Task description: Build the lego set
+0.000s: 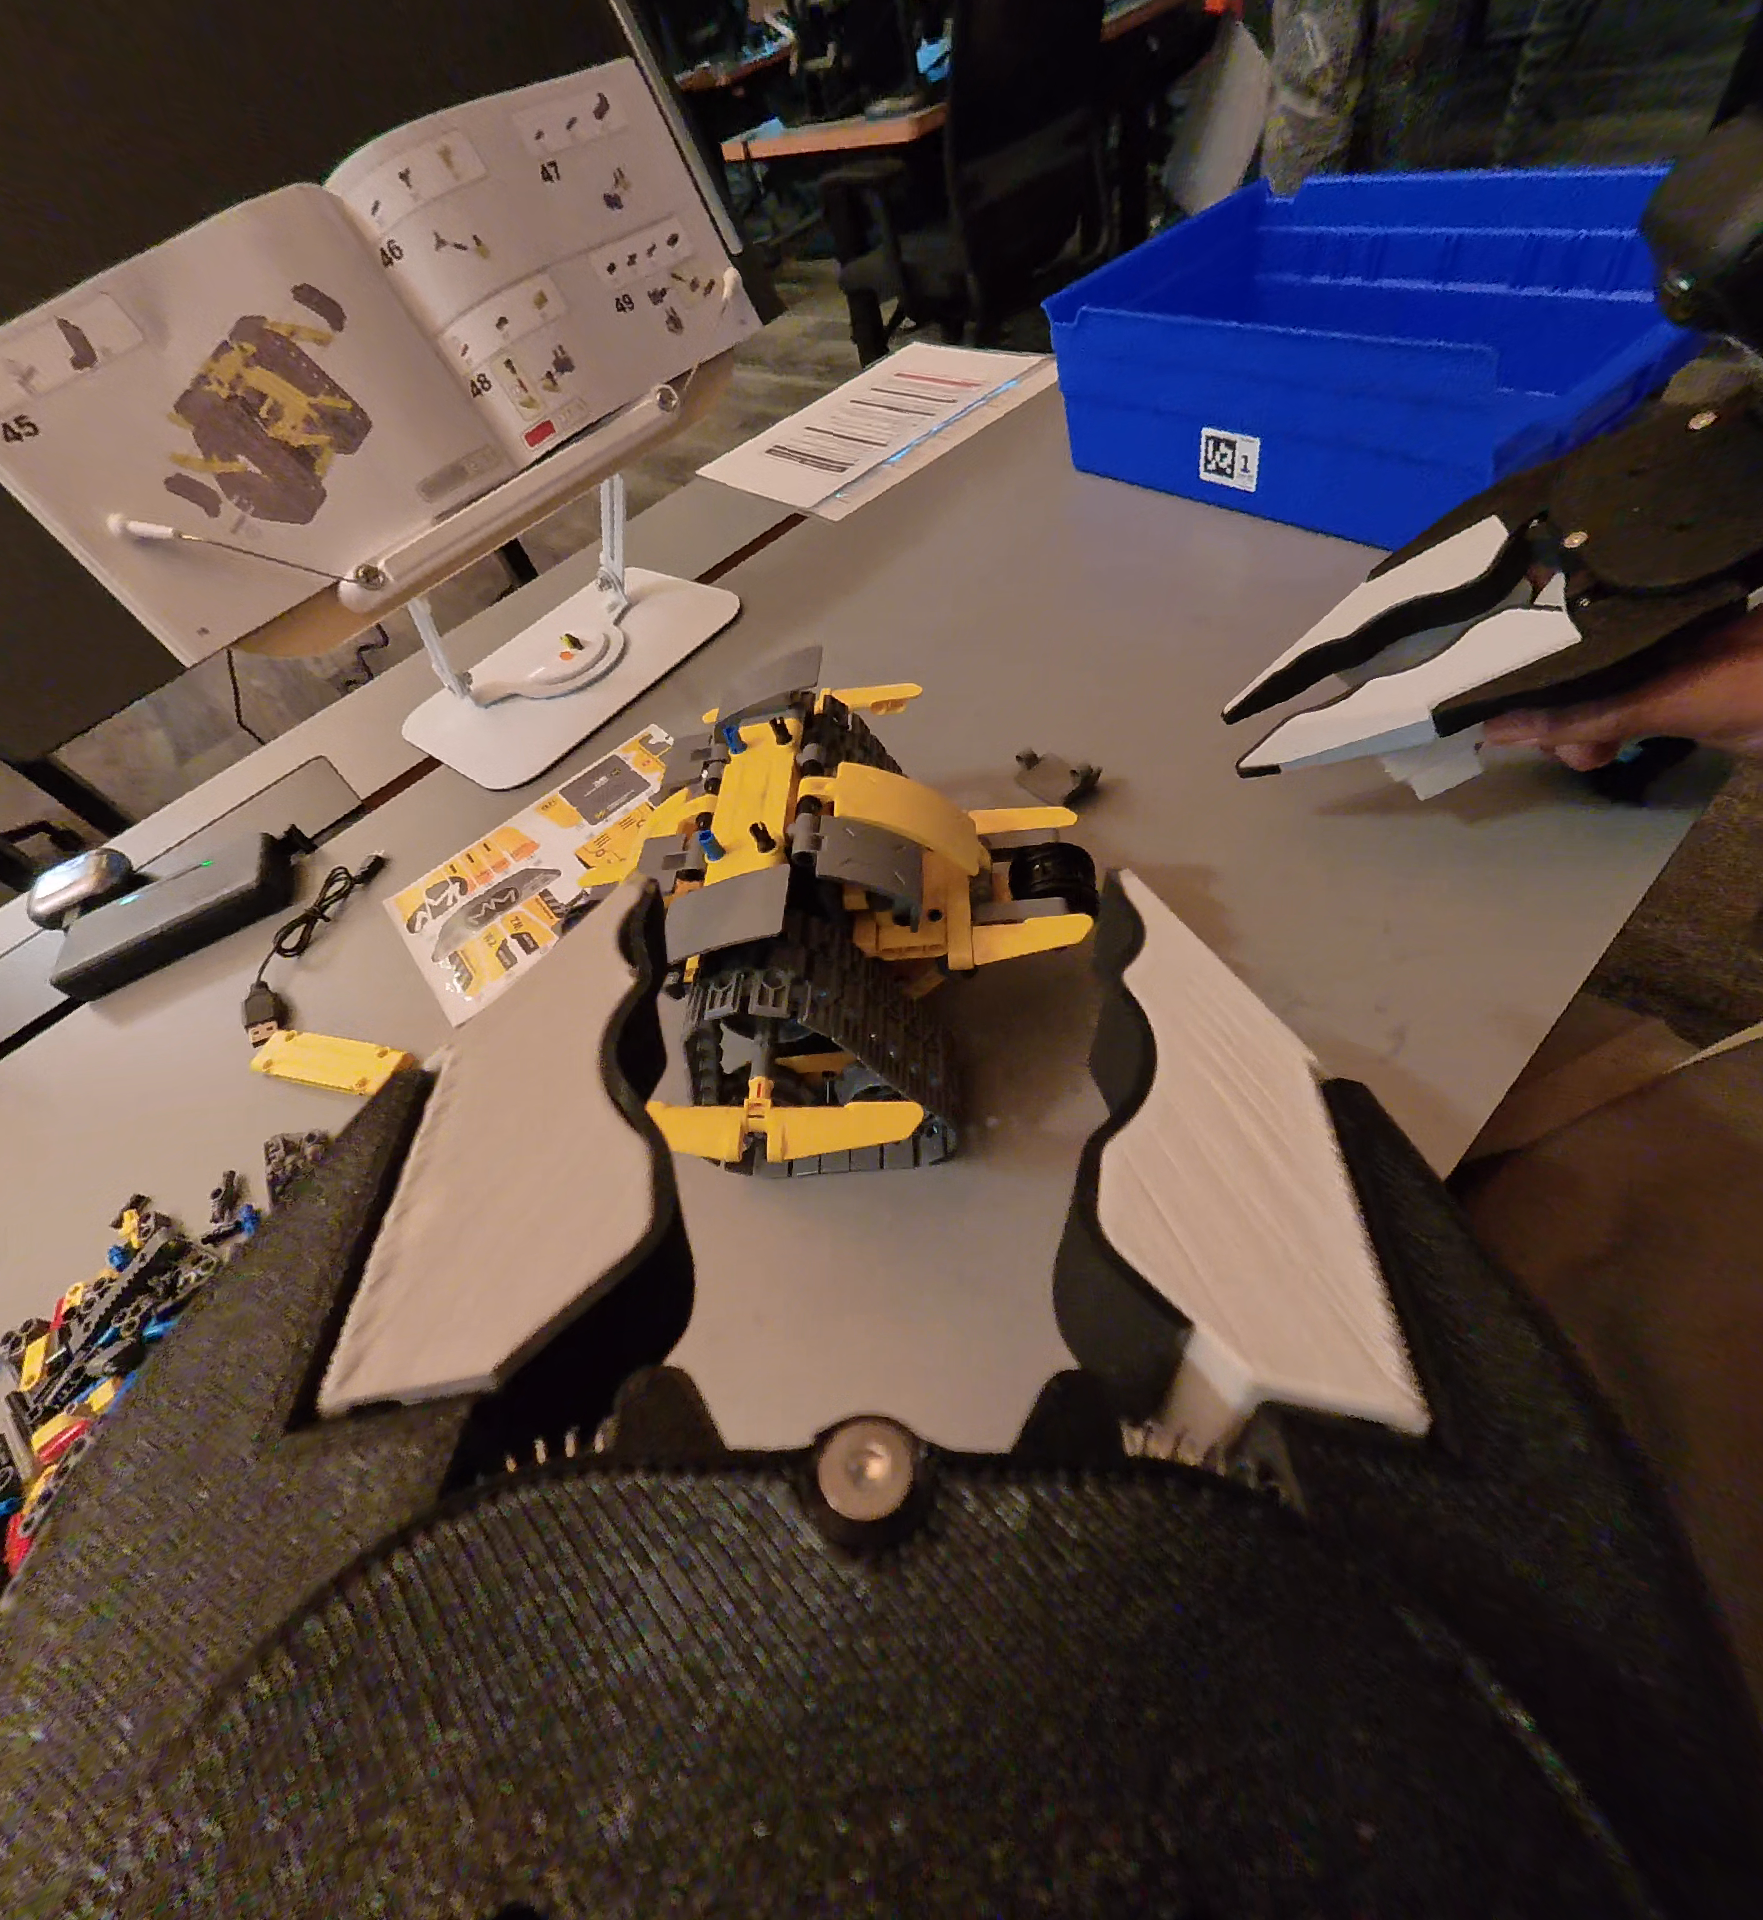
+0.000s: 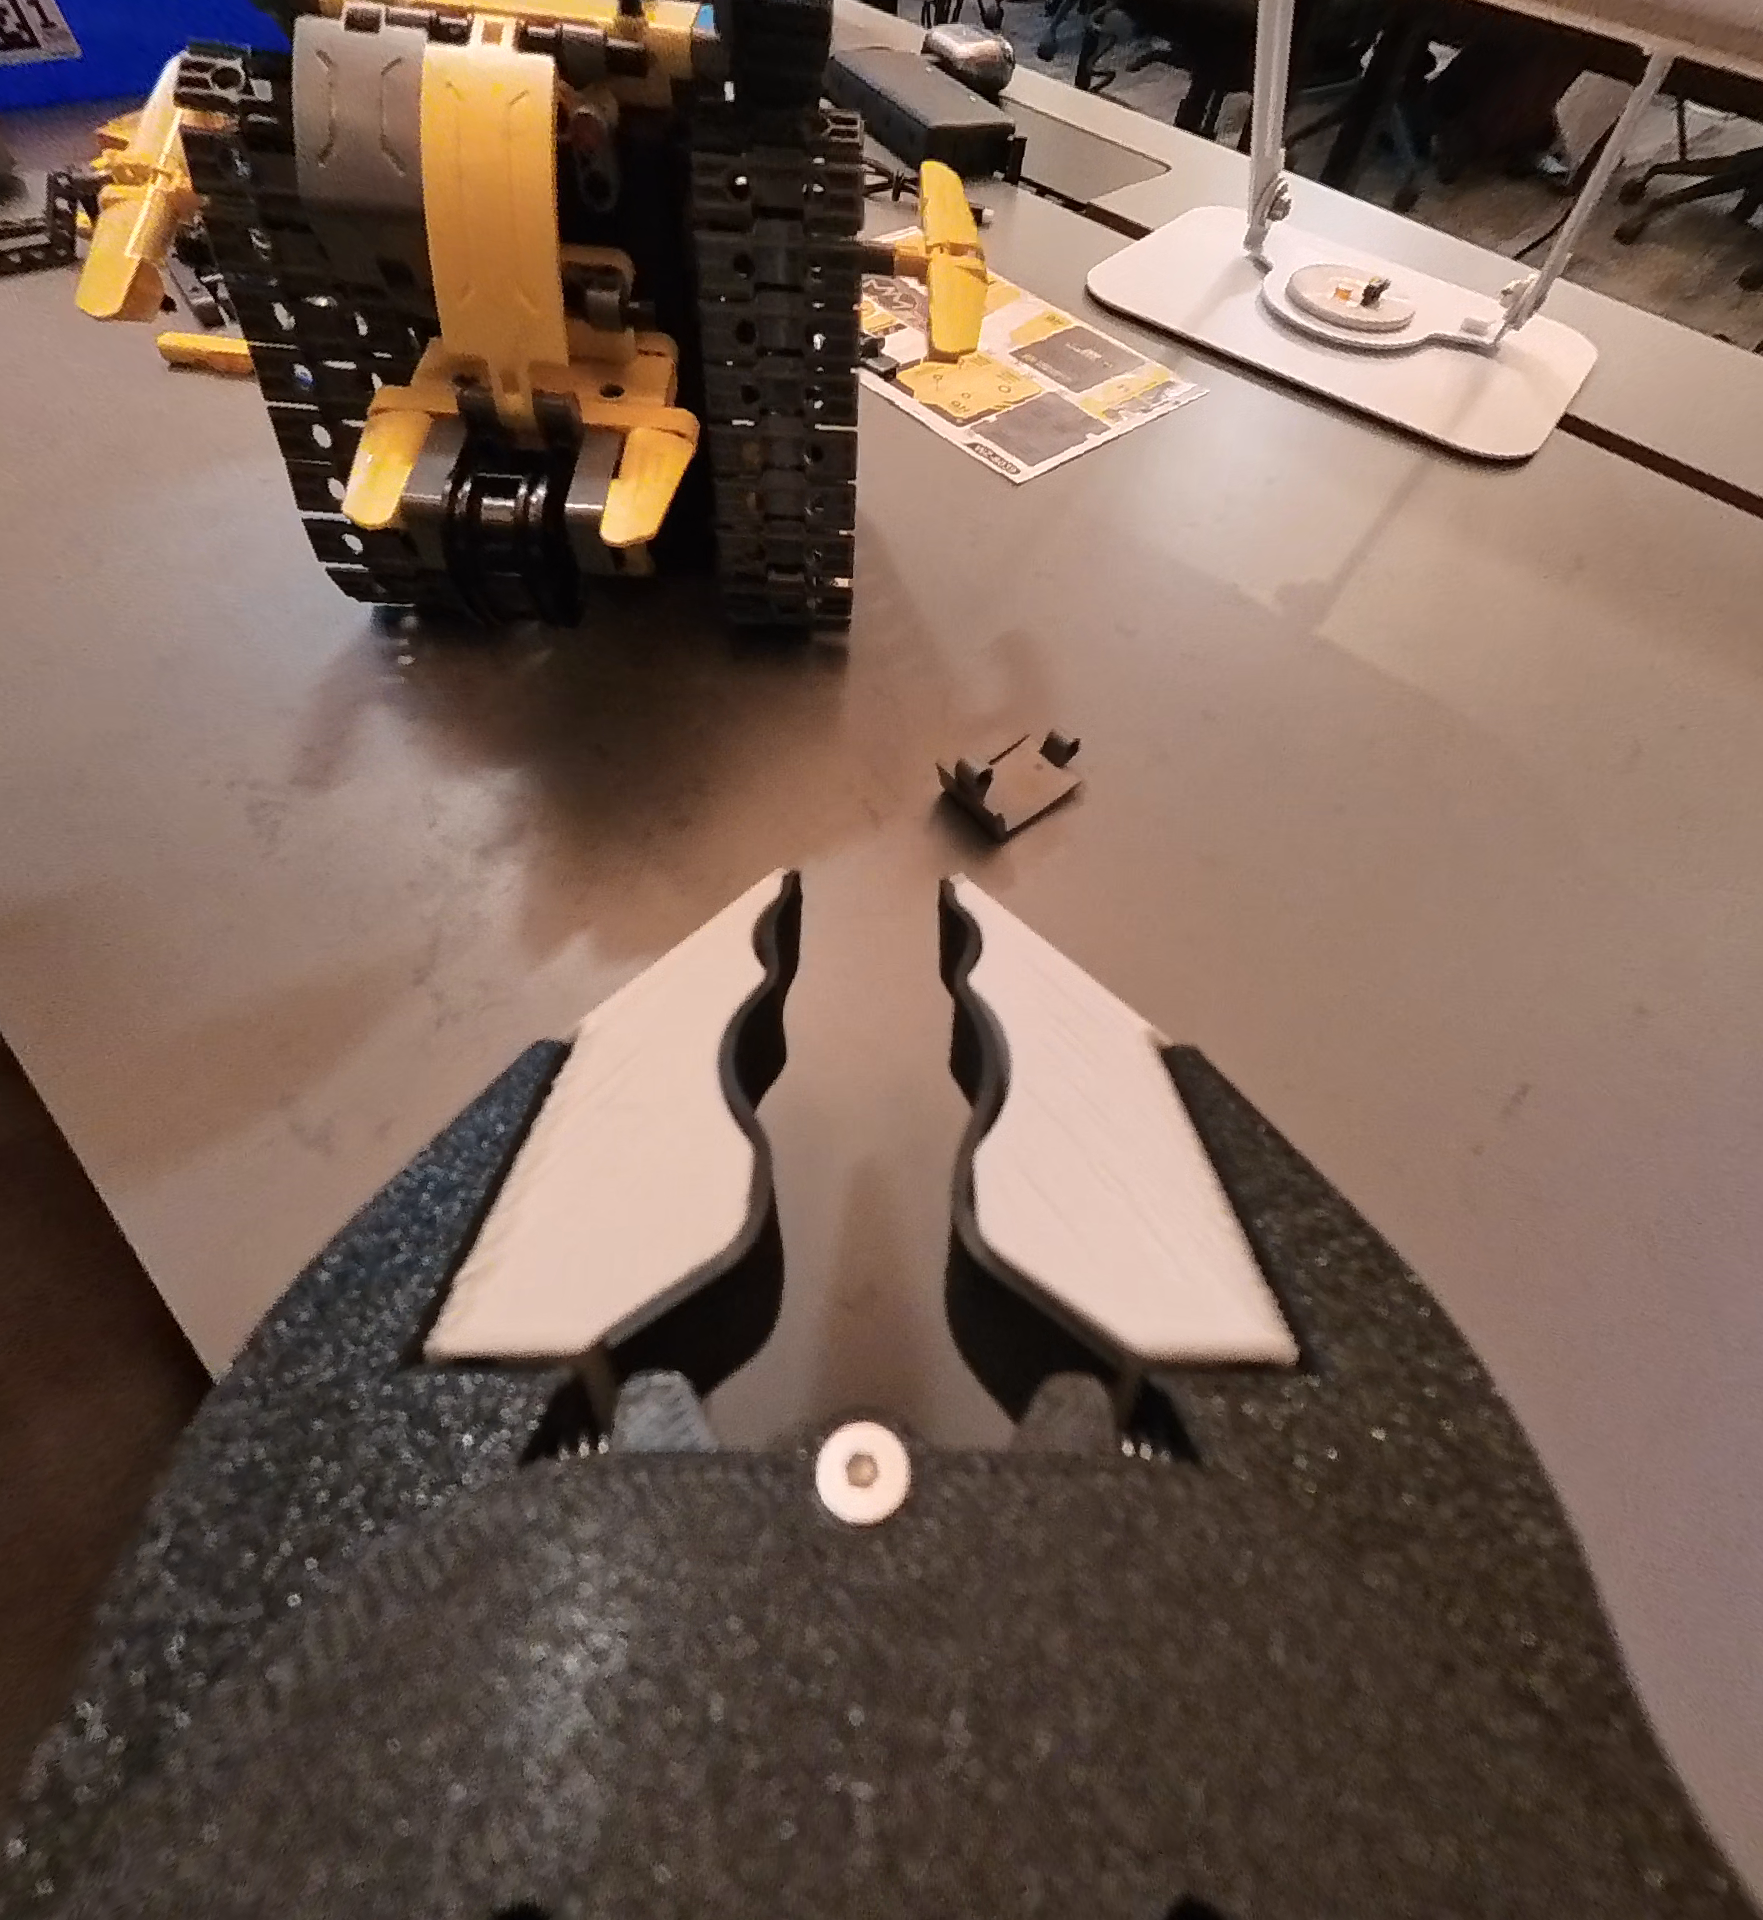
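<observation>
Left gripper (image 1: 872,904): released, jaws spread wide, nothing in them. I see its pale ribbed finger faces with wavy black inner edges, angled down over the bench (image 1: 1324,935). The tracked brick model (image 1: 825,935) sits just past the tips, framed between them; contact with the left finger I cannot tell. Model is yellow curved panels, grey plates, black linked rubbery treads, small black wheel at one end.

Right gripper (image 2: 869,883): also released, narrower gap, empty, hovering low over the bench. Nearest thing is a small dark grey clip piece (image 2: 1009,781), flat with two hooked lugs, lying just ahead and slightly right of the tips, apart from them. In left wrist view a hand (image 1: 1687,717) grips it from below, fingers pointing left toward the model.

Bench is smooth matte grey, smudged. Around: loose brick pile (image 1: 56,1351), yellow flat beam (image 1: 331,1062), sticker sheet (image 1: 513,904), open booklet (image 1: 337,312) on a white stand (image 1: 586,665), blue ribbed bin (image 1: 1355,353), black power bank (image 1: 181,914) with cable.
</observation>
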